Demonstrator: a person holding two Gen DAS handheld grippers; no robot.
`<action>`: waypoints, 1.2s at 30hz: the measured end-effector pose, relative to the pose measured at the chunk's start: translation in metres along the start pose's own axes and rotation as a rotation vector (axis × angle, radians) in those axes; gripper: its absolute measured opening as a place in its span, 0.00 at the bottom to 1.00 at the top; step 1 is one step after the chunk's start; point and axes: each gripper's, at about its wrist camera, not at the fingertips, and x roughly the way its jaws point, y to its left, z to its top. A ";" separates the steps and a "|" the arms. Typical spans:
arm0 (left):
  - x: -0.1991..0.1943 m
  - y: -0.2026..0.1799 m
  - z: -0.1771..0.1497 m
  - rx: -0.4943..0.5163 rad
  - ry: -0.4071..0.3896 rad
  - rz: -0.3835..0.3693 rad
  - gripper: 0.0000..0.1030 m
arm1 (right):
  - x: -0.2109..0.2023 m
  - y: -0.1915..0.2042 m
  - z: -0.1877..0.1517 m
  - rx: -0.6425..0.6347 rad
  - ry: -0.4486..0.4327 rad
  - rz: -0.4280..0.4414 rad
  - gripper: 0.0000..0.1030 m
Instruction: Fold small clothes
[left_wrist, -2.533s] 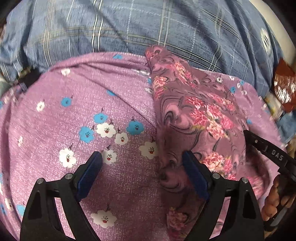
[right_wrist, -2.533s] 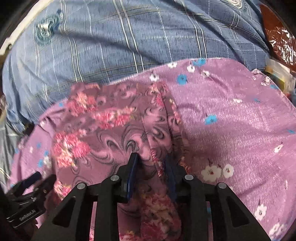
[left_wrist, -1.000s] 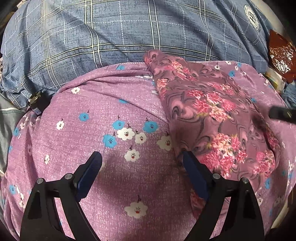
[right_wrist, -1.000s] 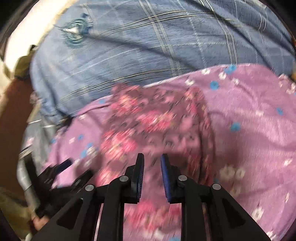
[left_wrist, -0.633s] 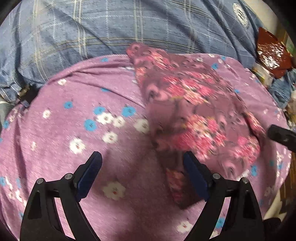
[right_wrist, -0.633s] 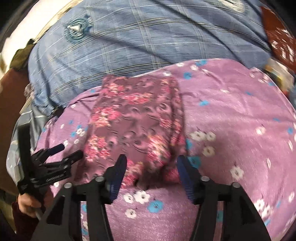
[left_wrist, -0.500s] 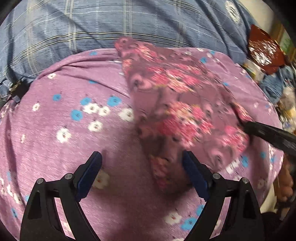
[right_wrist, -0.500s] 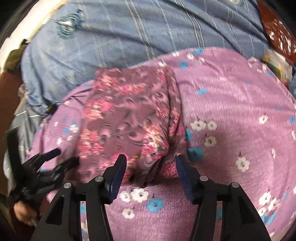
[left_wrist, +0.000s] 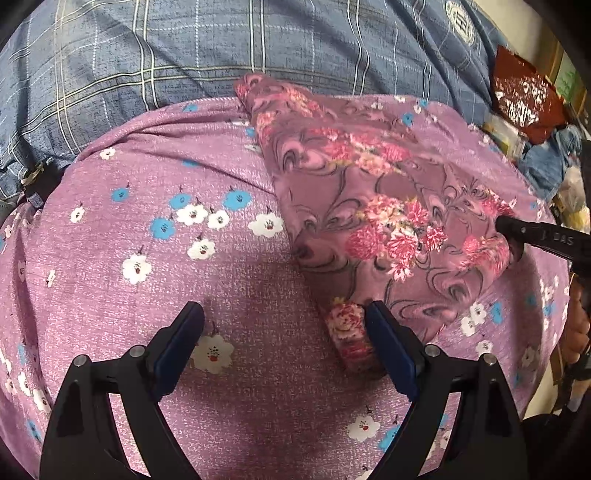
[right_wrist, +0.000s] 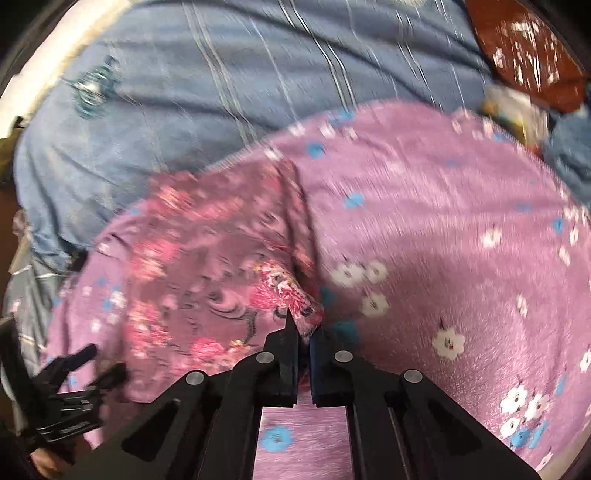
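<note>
A small mauve garment with pink flowers (left_wrist: 373, 206) lies folded on a purple floral cloth (left_wrist: 184, 258). My left gripper (left_wrist: 284, 332) is open just above the cloth, its right pad touching the garment's near corner. My right gripper (right_wrist: 304, 332) is shut on the garment's near right corner (right_wrist: 303, 306); its tip also shows in the left wrist view (left_wrist: 517, 232) at the garment's right edge. The garment shows blurred in the right wrist view (right_wrist: 207, 266).
A blue plaid bedsheet (left_wrist: 221, 48) lies behind the purple cloth. A dark red foil packet (left_wrist: 524, 99) and a blue bundle (left_wrist: 546, 158) sit at the far right. The left gripper shows in the right wrist view (right_wrist: 74, 391) at the lower left.
My right gripper was open around the garment's near edge and has shut on its right corner. My left gripper stayed open and shifted slightly along the garment's near corner.
</note>
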 end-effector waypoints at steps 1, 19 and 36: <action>0.002 0.000 0.000 0.006 0.005 0.004 0.88 | 0.004 -0.002 0.000 0.002 0.015 -0.002 0.03; 0.003 -0.018 -0.007 0.111 0.014 -0.013 0.85 | 0.005 -0.010 -0.006 -0.018 0.174 0.172 0.12; -0.002 -0.005 -0.006 0.083 0.034 -0.072 0.85 | -0.002 0.002 -0.007 -0.126 0.071 -0.060 0.20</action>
